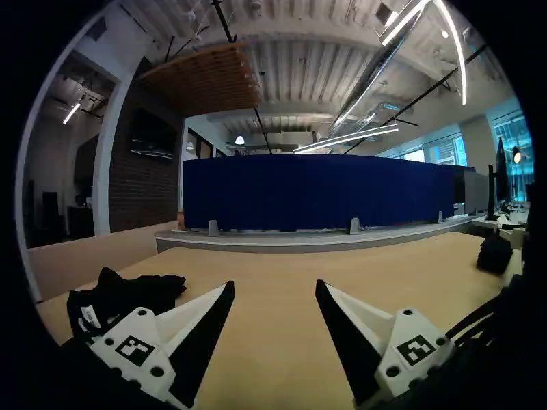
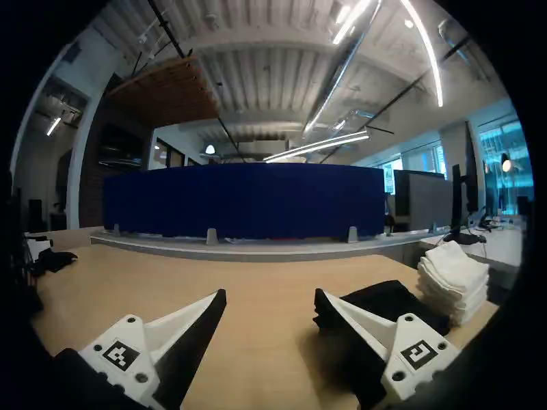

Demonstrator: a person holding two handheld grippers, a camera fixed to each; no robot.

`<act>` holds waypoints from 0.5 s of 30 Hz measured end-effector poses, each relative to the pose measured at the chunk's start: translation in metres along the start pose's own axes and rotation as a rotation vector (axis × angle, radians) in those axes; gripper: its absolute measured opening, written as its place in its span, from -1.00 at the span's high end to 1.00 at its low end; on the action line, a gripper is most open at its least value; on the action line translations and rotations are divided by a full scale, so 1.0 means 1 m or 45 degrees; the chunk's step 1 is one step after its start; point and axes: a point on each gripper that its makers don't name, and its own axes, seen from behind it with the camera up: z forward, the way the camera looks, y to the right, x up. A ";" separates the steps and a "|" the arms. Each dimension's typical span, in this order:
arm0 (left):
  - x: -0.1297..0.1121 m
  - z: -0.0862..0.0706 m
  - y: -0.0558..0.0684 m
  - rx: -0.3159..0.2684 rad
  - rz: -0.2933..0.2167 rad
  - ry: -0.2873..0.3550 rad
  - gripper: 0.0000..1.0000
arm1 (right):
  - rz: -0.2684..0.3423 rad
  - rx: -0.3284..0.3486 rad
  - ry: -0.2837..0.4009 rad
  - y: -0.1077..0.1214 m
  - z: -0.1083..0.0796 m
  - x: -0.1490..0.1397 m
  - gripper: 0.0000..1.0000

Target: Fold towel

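Observation:
My left gripper (image 1: 275, 285) is open over the bare wooden table (image 1: 287, 273), nothing between its fingers. A crumpled black towel (image 1: 130, 292) with a white tag lies on the table just left of and behind its left finger. My right gripper (image 2: 270, 294) is open too, above the table (image 2: 260, 280). A folded black towel (image 2: 390, 304) lies on the table behind its right finger, partly hidden by it. A stack of folded white towels (image 2: 453, 280) stands at the table's right edge.
A blue divider panel (image 1: 321, 191) runs along the table's far edge. A small dark bundle (image 1: 494, 253) sits at the far right of the left gripper view, another dark bundle (image 2: 51, 260) at the far left of the right gripper view. Desks with monitors (image 2: 468, 184) stand beyond.

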 end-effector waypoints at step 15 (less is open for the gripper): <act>0.001 0.000 0.000 0.000 0.000 0.000 -0.74 | -0.001 0.000 0.000 0.000 0.001 0.001 -1.00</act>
